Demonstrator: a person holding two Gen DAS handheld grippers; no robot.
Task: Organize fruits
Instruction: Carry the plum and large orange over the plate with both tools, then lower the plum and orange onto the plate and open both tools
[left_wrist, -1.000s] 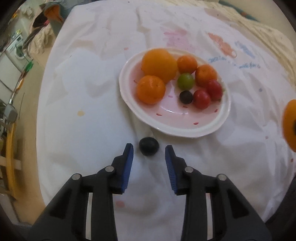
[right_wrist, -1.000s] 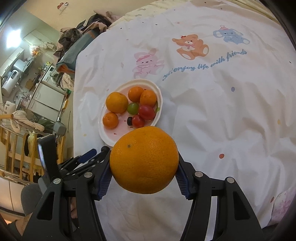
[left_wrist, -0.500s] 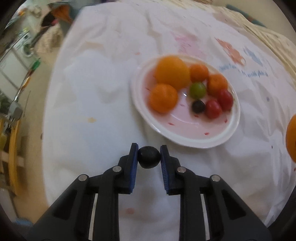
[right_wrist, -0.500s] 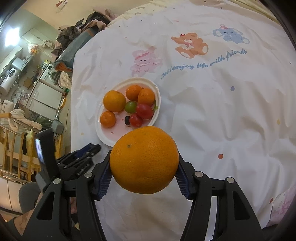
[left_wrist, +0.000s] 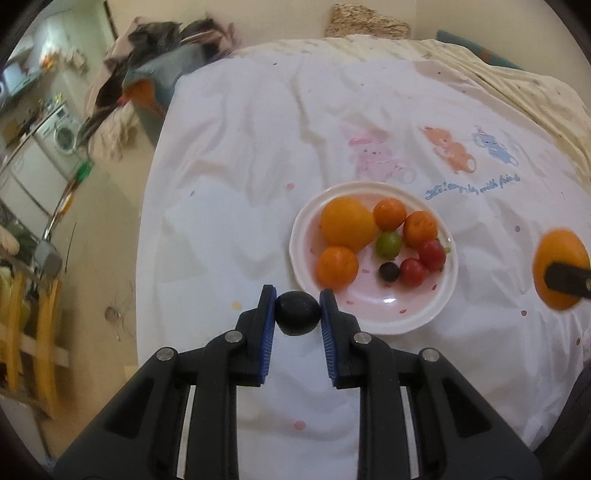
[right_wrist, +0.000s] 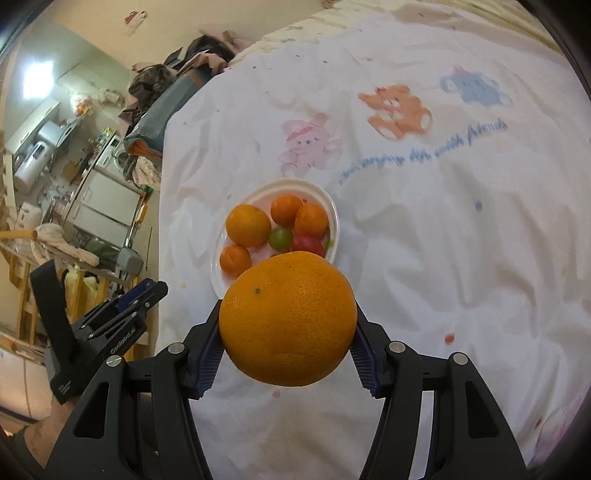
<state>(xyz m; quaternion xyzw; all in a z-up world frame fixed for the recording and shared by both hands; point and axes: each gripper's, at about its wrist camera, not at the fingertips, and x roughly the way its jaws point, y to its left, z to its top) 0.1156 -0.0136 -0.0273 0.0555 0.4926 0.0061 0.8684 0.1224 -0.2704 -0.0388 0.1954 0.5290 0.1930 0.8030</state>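
Note:
My left gripper (left_wrist: 297, 314) is shut on a small dark round fruit (left_wrist: 297, 313), held above the white cloth just in front of the plate's near-left rim. The white plate (left_wrist: 388, 317) carries several oranges, a green fruit (left_wrist: 388, 243), red fruits and one dark fruit (left_wrist: 388, 271). My right gripper (right_wrist: 288, 325) is shut on a large orange (right_wrist: 288, 317), held above the cloth in front of the plate (right_wrist: 218, 273). That orange (left_wrist: 557, 266) also shows at the right edge of the left wrist view. The left gripper (right_wrist: 146, 295) appears at the lower left of the right wrist view.
A white cloth (left_wrist: 277, 166) with cartoon animal prints covers the surface; its left edge drops to the floor. Piled clothes (left_wrist: 155, 66) lie at the far-left corner. Wooden furniture (left_wrist: 33, 332) and kitchen appliances (left_wrist: 62, 136) stand off to the left.
The left gripper closed on the dark fruit that lay on the cloth and lifted it; the view rose and the plate looks farther off. The right gripper kept hold of the large orange.

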